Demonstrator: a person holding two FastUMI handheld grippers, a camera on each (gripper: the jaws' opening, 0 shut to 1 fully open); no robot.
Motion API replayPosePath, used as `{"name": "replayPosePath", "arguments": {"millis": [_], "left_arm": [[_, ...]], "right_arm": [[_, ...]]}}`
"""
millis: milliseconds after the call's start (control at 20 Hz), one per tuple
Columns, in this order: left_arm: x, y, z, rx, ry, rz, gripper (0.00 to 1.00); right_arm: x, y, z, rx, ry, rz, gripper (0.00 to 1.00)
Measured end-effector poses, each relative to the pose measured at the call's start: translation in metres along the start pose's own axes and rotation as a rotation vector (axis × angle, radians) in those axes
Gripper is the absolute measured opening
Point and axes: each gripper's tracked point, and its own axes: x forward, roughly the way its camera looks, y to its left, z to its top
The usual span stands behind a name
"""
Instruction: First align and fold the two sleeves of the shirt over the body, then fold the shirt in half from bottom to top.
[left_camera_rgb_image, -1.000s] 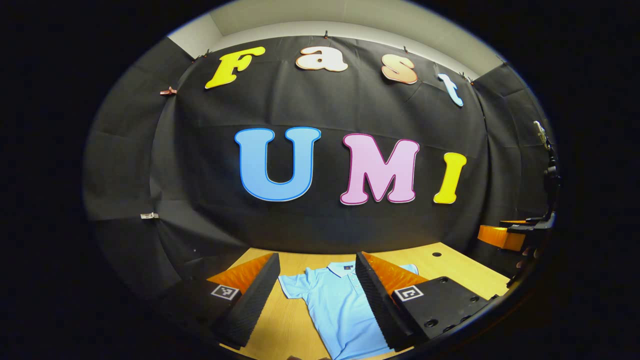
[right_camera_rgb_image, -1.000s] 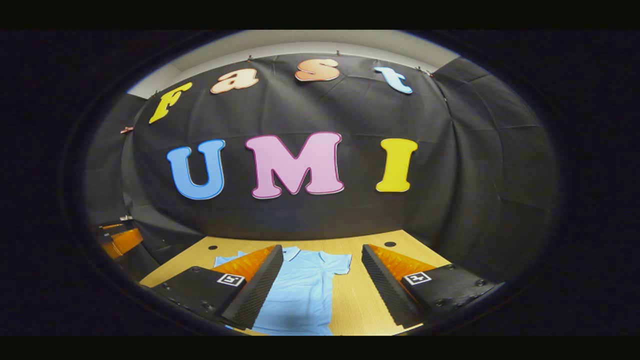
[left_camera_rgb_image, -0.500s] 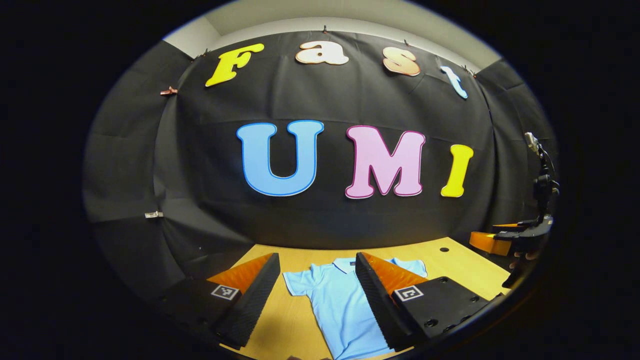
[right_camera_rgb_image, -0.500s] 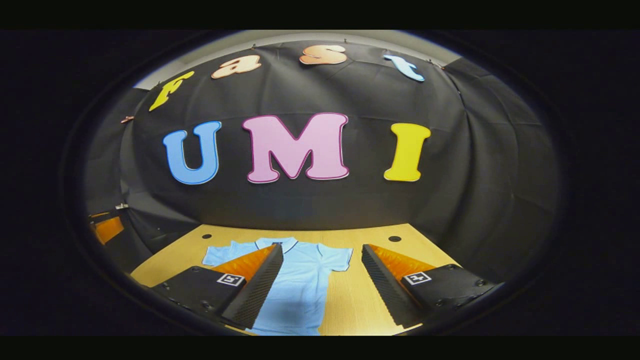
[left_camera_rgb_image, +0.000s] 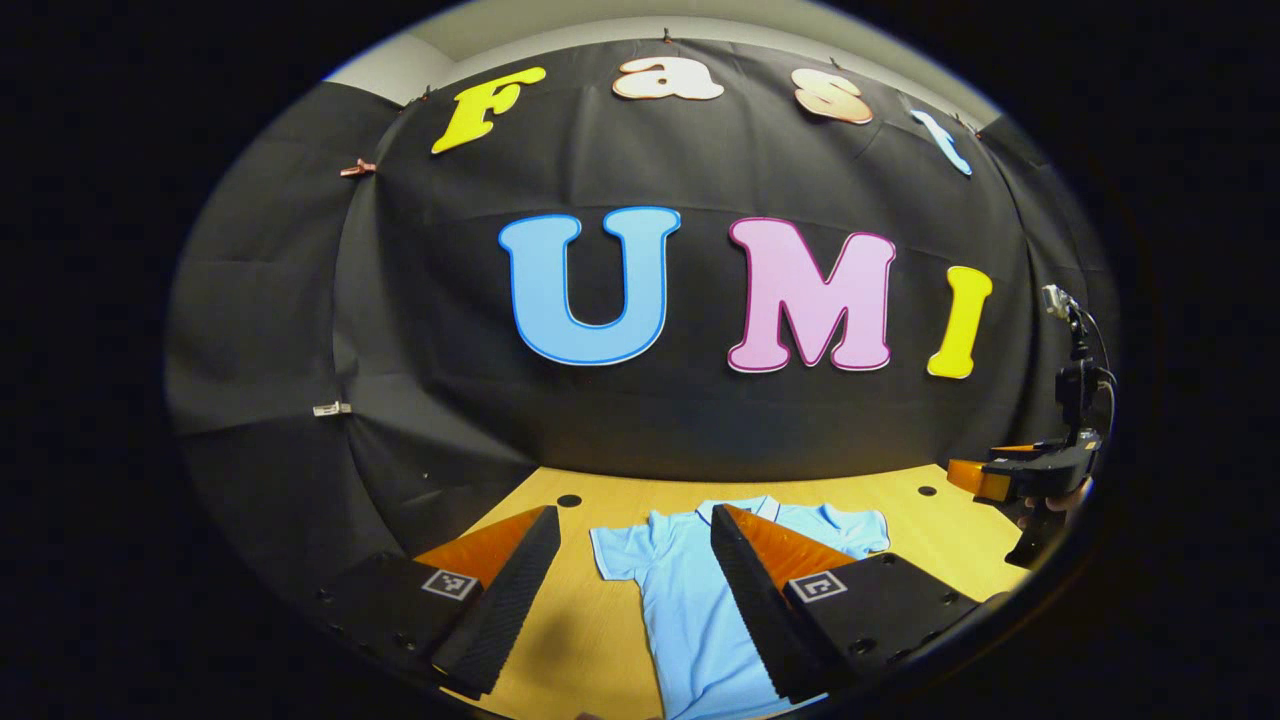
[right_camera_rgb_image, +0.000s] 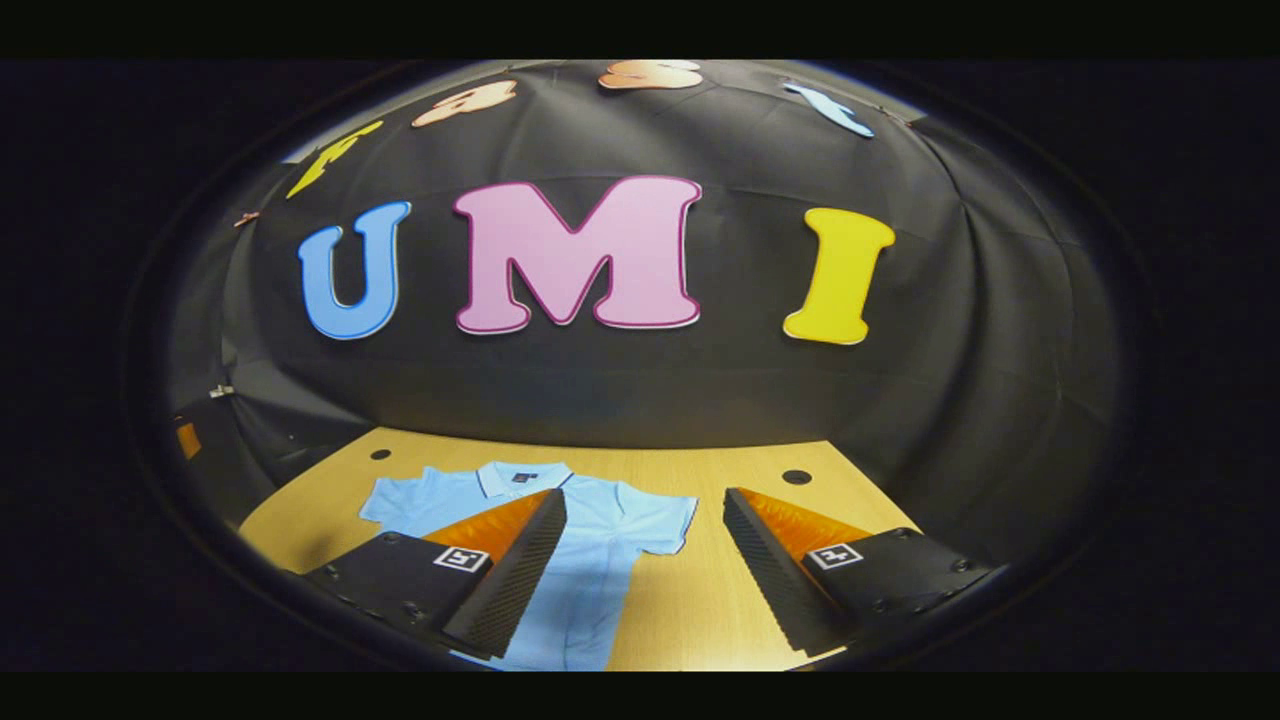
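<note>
A light blue polo shirt (left_camera_rgb_image: 685, 600) lies flat on the wooden table (left_camera_rgb_image: 570, 640), collar toward the back wall, both short sleeves spread out. My left gripper (left_camera_rgb_image: 632, 590) hovers open above the shirt's left sleeve and shoulder, nothing between its fingers. In the right gripper view the same shirt (right_camera_rgb_image: 590, 580) lies face up, its right sleeve (right_camera_rgb_image: 665, 525) showing between the fingers. My right gripper (right_camera_rgb_image: 645, 565) is open above that side, holding nothing. The right gripper (left_camera_rgb_image: 1030, 475) also shows at the far right of the left gripper view, held by a hand.
The wooden table (right_camera_rgb_image: 700, 600) has round holes (right_camera_rgb_image: 796, 477) near its back edge. The black cloth wall rises right behind the table. Bare wood lies on both sides of the shirt.
Both grippers have moved forward toward the wall and tilted down; more of the shirt's collar and sleeves and the table's back edge has come into view. Both stay open.
</note>
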Motion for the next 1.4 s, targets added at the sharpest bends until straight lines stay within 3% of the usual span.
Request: {"name": "replayPosePath", "arguments": {"millis": [750,1250,1400], "left_arm": [[0.060,-0.017,-0.046,0.044,0.131,0.035,0.97],[0.078,-0.043,-0.081,0.081,0.217,0.012,0.96],[0.082,-0.056,-0.087,0.098,0.229,-0.019,0.96]], "right_arm": [[0.150,-0.041,-0.104,-0.015,0.260,-0.053,0.98],[0.206,-0.067,-0.164,-0.007,0.381,-0.106,0.96],[0.220,-0.075,-0.172,0.045,0.402,-0.131,0.97]]}}
